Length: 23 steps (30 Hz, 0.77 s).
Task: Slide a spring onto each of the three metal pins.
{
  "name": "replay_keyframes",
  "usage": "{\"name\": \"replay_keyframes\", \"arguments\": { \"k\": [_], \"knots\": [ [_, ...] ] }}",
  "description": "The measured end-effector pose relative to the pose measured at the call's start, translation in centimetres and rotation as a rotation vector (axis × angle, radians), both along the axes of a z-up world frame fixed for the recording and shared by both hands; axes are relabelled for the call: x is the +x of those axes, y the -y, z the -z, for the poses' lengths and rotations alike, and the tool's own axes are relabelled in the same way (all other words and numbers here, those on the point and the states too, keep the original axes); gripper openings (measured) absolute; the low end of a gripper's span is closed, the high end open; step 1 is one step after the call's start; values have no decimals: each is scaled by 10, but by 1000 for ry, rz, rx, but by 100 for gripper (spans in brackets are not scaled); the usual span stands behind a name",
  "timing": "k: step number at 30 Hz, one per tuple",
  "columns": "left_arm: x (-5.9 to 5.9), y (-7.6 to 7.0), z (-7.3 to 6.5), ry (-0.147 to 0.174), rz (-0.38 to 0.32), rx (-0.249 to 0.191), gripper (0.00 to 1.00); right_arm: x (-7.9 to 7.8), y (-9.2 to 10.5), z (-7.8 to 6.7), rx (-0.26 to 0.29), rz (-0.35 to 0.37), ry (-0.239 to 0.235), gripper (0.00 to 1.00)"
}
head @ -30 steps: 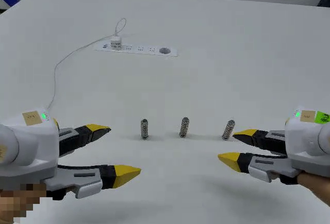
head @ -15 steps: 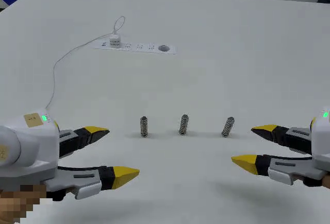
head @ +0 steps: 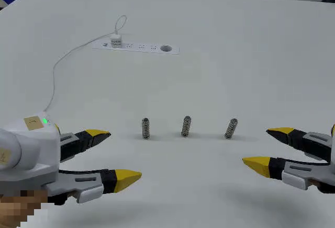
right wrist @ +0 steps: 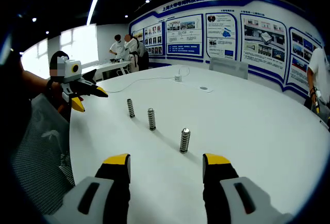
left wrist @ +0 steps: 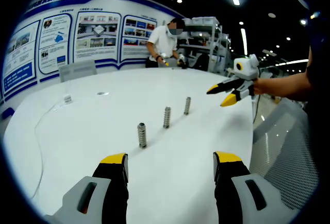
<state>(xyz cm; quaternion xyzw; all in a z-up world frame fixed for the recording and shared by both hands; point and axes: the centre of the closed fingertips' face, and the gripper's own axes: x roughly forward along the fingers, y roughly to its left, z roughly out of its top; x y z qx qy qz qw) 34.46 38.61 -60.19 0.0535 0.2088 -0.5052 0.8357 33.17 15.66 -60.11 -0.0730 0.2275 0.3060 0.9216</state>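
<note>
Logging three springs [head: 186,127] standing upright mid-frame (task looking done); we are holding left gripper [head: 123,153] and right gripper [head: 257,146] spread, empty.

Springs [head: 186,127] dull grey coiled metal; table [head: 235,55] smooth white; left gripper [head: 120,153] body smooth white plastic

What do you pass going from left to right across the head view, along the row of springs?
left claw → left spring → middle spring → right spring → right claw
</note>
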Motion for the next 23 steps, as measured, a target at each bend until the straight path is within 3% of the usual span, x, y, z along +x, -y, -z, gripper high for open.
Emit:
{"name": "replay_keyframes", "arguments": {
  "k": [23],
  "knots": [
    [2,0,1,-7,-13,-5,68,-4,13,2,-10,37,-4,58]
  ]
}}
